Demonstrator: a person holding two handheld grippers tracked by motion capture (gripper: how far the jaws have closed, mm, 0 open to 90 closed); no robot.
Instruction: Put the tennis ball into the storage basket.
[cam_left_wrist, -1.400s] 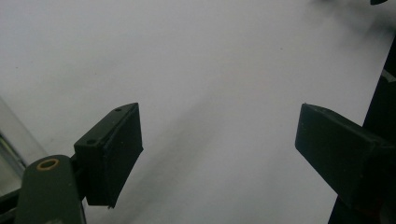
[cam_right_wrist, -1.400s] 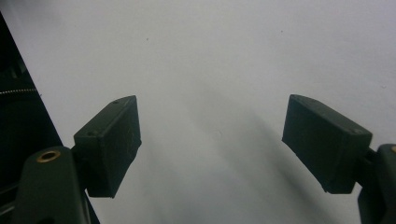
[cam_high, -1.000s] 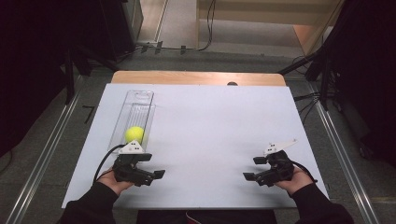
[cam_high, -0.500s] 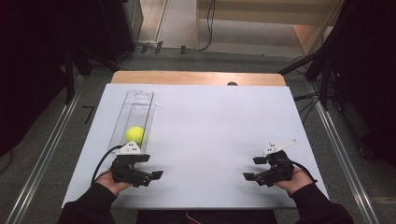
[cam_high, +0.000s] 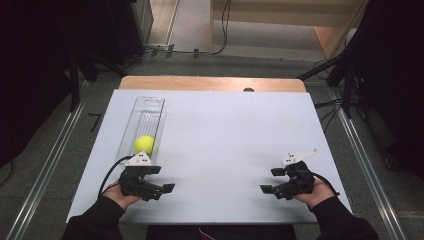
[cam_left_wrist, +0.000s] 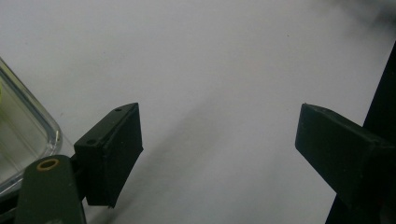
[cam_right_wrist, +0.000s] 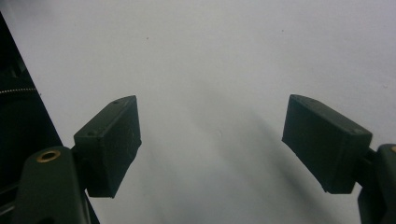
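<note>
Fingers (cam_left_wrist: 112, 154) of left gripper (cam_high: 150, 182) and right gripper (cam_high: 277, 181) stand wide, empty, resting near the tabletop's (cam_high: 225, 135) front edge. Approach step: next, left gripper reaches the tennis ball (cam_high: 143, 145) inside the clear tray (cam_high: 150, 106) along the left edge

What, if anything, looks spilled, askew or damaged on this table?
Nothing stands out. The yellow ball sits inside the clear tray, which lies straight on the white table. The left tongs and right tongs are both open with nothing between them, near the front edge.
</note>
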